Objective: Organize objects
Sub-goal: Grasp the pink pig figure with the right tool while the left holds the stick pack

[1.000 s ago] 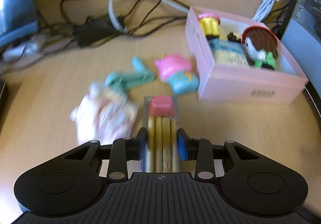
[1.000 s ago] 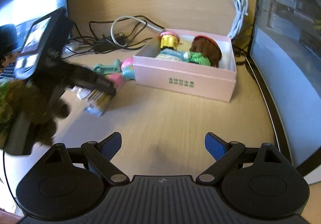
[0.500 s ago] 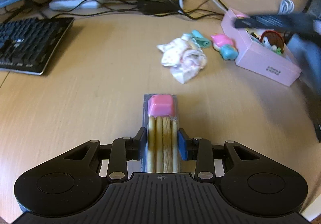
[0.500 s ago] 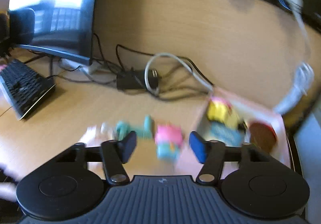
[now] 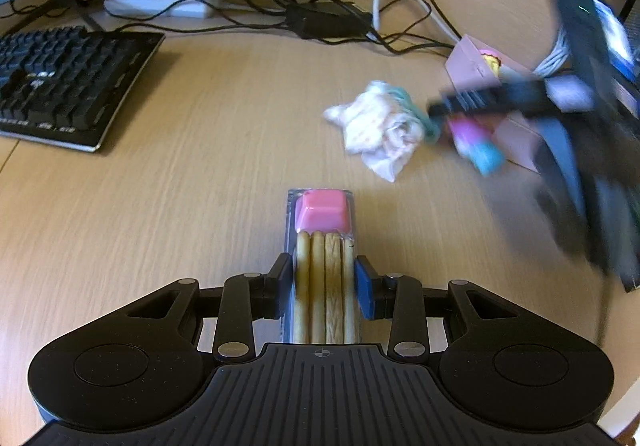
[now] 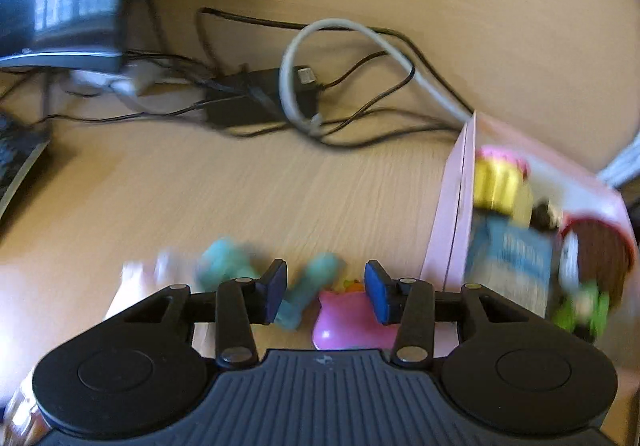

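At the bottom centre of the left wrist view, the left claw (image 5: 322, 288) is clamped on a clear plastic snack pack holding pale biscuit sticks and a pink dip tub (image 5: 322, 246); the blue pads press on both long sides of the pack, whose pink end juts forward over the light wooden counter (image 5: 168, 182).

Right of centre in that view lies a crumpled white cloth with a faint pink print (image 5: 380, 130). Just beside it, towards the right edge, a pink and turquoise plastic toy (image 5: 476, 142) lies in front of an open pink cardboard box (image 5: 472, 62), both blurred. The right claw reaches in from the right edge as a dark smear above that toy. A black keyboard (image 5: 60, 86) fills the upper left, and a tangle of black and grey cables (image 5: 360, 22) runs along the top.

In the right wrist view, the right claw (image 6: 325, 296) sits low in the frame, its jaws having just been closing. They now stand at a narrow gap with the pink toy (image 6: 348, 322) between and below the pads; the blur hides whether they touch it. A turquoise plastic clip-like piece (image 6: 308, 296) lies just left of the toy. The pink box (image 6: 456, 214) stands at the right, holding a yellow and pink figure (image 6: 500, 182), a blue packet (image 6: 512, 262) and a brown-haired doll with green (image 6: 592, 266).
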A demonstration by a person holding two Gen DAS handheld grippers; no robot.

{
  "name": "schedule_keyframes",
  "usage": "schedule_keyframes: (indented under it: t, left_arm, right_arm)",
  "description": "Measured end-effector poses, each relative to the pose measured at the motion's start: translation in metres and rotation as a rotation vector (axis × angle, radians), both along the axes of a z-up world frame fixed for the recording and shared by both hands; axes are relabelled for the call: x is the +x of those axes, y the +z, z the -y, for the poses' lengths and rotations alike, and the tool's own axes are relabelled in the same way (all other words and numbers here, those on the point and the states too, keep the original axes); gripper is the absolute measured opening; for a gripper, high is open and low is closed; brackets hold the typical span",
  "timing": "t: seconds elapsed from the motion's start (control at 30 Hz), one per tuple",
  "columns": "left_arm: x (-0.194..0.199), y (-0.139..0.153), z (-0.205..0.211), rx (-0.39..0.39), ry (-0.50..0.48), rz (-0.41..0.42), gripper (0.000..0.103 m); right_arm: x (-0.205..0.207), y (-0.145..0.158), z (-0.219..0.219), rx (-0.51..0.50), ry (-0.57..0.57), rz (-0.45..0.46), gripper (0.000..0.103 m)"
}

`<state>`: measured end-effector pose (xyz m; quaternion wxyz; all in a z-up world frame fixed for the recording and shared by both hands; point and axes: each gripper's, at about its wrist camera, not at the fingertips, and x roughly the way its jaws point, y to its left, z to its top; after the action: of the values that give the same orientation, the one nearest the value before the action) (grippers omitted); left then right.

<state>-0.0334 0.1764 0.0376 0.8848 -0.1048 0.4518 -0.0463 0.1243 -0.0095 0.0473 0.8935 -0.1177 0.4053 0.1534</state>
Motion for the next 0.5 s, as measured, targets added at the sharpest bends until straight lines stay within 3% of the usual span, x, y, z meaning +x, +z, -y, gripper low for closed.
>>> schedule_keyframes:
  t: [0.1,0.2,0.3,0.33,0.5]
  left_arm:
    - [0.006,-0.001,0.004,0.0,-0.017,-0.001,0.037]
    - [0.011,-0.001,0.014,0.0,-0.041,-0.005,0.037]
    - [0.014,-0.001,0.03,-0.007,-0.06,-0.011,0.037]
    - [0.014,-0.001,0.035,-0.007,-0.066,-0.014,0.037]
    - [0.017,-0.001,0.065,0.02,-0.118,-0.024,0.037]
  right_arm:
    - [-0.047,-0.001,0.014,0.009,0.052,-0.011,0.043]
    - [-0.093,-0.001,0.035,-0.055,0.104,0.059,0.044]
    - [-0.127,0.0,0.061,-0.113,0.131,0.084,0.061]
    - [-0.133,0.0,0.069,-0.124,0.123,0.083,0.066]
    - [-0.147,-0.003,0.107,-0.135,0.023,0.078,0.068]
